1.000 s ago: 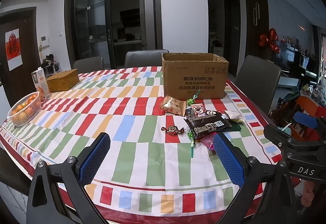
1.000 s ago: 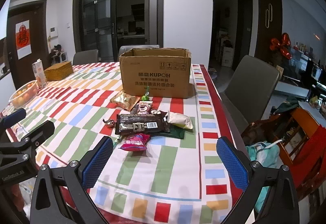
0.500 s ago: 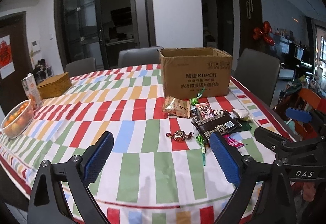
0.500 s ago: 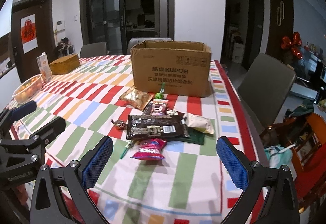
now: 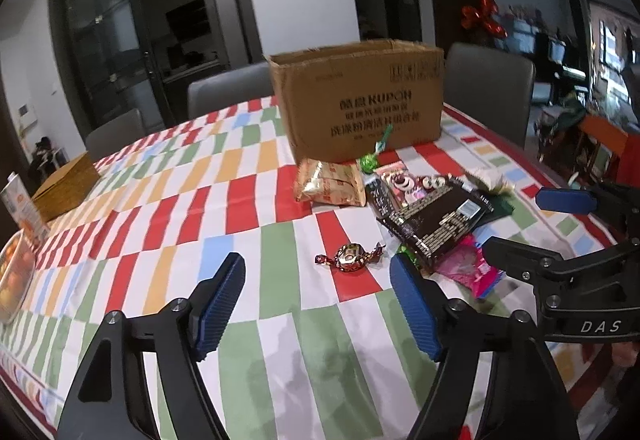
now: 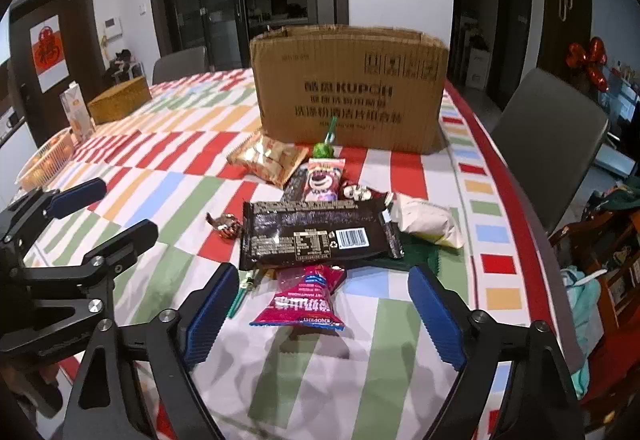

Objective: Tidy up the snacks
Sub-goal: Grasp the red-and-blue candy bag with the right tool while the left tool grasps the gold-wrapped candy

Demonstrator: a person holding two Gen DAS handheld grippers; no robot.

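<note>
Two grippers hover, jaws apart and just narrowing, nothing clamped: left gripper (image 5: 318, 304) near the wrapped candy (image 5: 350, 259), right gripper (image 6: 324, 314) around the pink packet (image 6: 306, 298), cardboard box (image 6: 352, 88) beyond.

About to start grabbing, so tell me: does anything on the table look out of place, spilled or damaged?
Nothing spilled or torn. The snacks lie in a loose overlapping heap in front of the cardboard box: the black packet covers the top of the pink packet. One wrapped candy sits apart.
</note>
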